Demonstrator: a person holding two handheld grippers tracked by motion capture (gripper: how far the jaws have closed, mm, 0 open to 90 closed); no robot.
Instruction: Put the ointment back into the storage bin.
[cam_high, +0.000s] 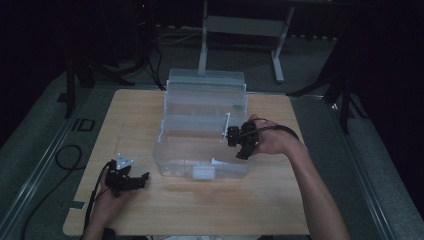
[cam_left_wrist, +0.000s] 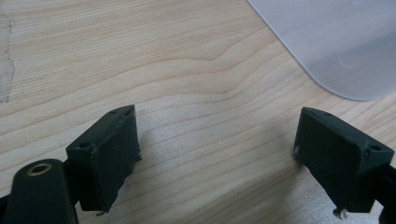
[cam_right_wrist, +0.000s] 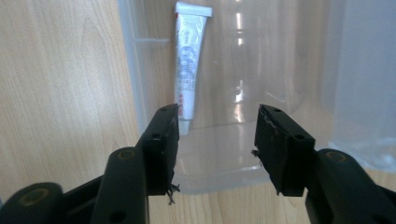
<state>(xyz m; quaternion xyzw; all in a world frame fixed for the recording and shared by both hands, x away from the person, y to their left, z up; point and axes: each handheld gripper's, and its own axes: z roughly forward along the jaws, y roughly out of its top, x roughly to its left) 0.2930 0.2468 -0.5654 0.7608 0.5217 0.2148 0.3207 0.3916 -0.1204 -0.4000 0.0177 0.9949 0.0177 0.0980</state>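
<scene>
From above, the right tool (cam_high: 243, 141) hovers at the clear bin's (cam_high: 200, 150) right wall, while the left tool (cam_high: 129, 180) rests on the tabletop (cam_high: 200, 210), idle. Left gripper view: jaws wide apart over bare wood. Right gripper view: jaws open, empty, aimed at the tube (cam_right_wrist: 188, 70) lying inside the bin, likely lining up a pick.

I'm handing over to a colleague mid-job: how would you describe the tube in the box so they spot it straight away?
Start from the clear plastic storage box in the middle of the wooden table. Inside it, along one wall near the right claw, lies a small white squeeze tube with printed lettering and a flat crimped end. It is the one opaque white item lying loose in the see-through box.
</scene>
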